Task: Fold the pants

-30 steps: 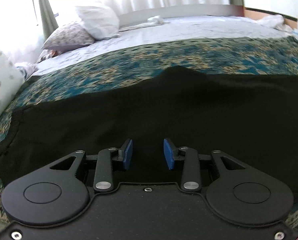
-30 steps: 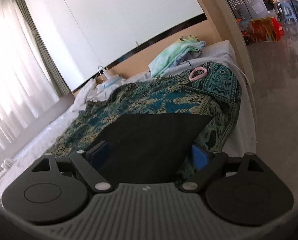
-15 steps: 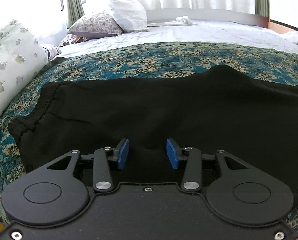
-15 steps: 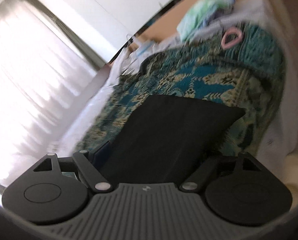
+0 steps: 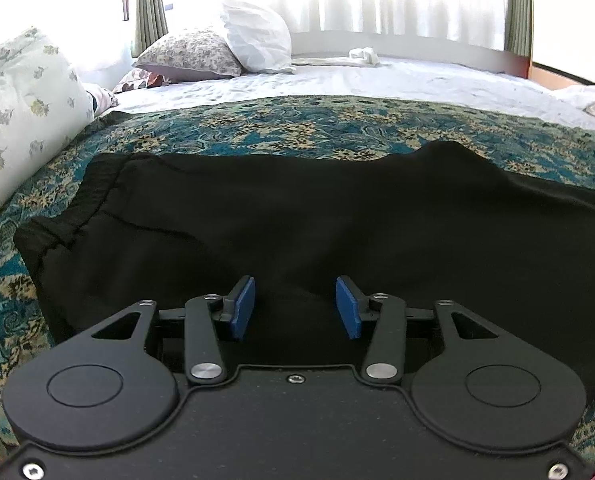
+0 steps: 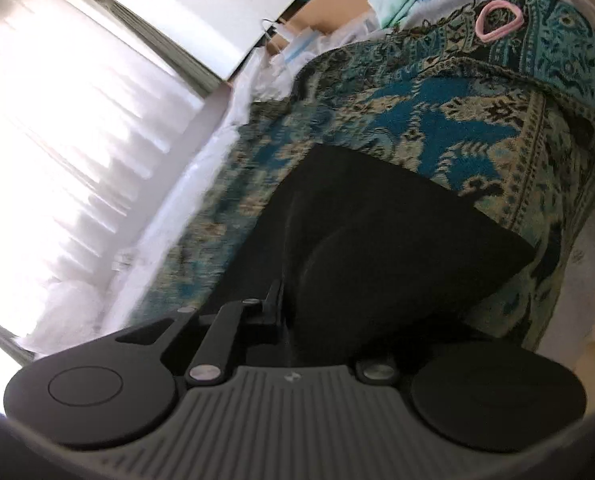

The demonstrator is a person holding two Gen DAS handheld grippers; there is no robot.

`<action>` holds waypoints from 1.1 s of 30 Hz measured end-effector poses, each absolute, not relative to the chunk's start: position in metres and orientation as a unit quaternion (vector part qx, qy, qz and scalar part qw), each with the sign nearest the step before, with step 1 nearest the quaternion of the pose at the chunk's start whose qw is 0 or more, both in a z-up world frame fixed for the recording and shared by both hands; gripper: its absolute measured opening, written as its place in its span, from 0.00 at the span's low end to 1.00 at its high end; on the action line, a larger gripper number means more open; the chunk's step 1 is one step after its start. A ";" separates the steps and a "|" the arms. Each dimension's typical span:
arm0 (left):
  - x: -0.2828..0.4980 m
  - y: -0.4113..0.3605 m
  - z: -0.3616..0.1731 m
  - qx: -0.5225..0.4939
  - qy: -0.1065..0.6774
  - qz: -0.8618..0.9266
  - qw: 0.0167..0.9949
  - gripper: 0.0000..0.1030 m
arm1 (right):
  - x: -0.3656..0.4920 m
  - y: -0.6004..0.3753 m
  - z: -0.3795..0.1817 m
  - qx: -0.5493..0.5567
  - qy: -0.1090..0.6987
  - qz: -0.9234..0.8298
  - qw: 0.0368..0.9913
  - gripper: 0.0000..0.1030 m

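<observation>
Lying flat across the patterned teal bedspread (image 5: 257, 128), the black pants (image 5: 297, 232) fill the middle of the left view, waistband end at the left, where its gathered edge (image 5: 77, 216) stops short of the flowered pillow (image 5: 21, 120). The far edge of the pants runs nearly straight, with one raised hump toward the right, and a broad band of bedspread and white sheet (image 5: 377, 80) lies open beyond it. The left gripper (image 5: 295, 306) hangs over the near edge of the cloth with its blue pads (image 5: 243, 308) spread apart, nothing between them.

In the right view (blurred and tilted) the right gripper (image 6: 293, 316) has black cloth bunched up over its fingers; only the left finger shows, so I cannot tell whether it is clamped. The leg end (image 6: 417, 232) of the pants makes a sharp corner near the bed's side, and bedspread shows all round it. A pink ring (image 6: 497, 20) lies well beyond, near the far corner.
</observation>
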State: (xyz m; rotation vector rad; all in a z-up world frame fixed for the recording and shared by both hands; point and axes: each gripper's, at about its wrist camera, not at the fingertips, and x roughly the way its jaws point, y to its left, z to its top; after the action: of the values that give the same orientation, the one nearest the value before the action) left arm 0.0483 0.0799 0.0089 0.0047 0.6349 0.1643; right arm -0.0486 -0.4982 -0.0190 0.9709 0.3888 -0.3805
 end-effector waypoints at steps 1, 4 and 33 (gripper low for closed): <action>0.048 0.082 0.009 0.000 0.311 0.079 0.947 0.43 | -0.045 -0.501 -0.017 0.474 0.182 -0.188 0.841 0.08; 0.046 0.083 0.008 -0.002 0.307 0.076 0.949 0.43 | -0.022 -0.488 0.008 0.437 0.186 -0.217 0.853 0.06; 0.026 0.088 0.017 -0.040 0.294 0.020 0.955 0.44 | -0.026 -0.087 0.031 -0.065 0.305 0.240 0.919 0.83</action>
State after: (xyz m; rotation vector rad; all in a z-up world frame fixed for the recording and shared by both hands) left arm 0.0258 0.0877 0.0173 -0.0802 0.5970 0.0416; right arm -0.0259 -0.0868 0.0306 -0.1343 0.6263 0.4932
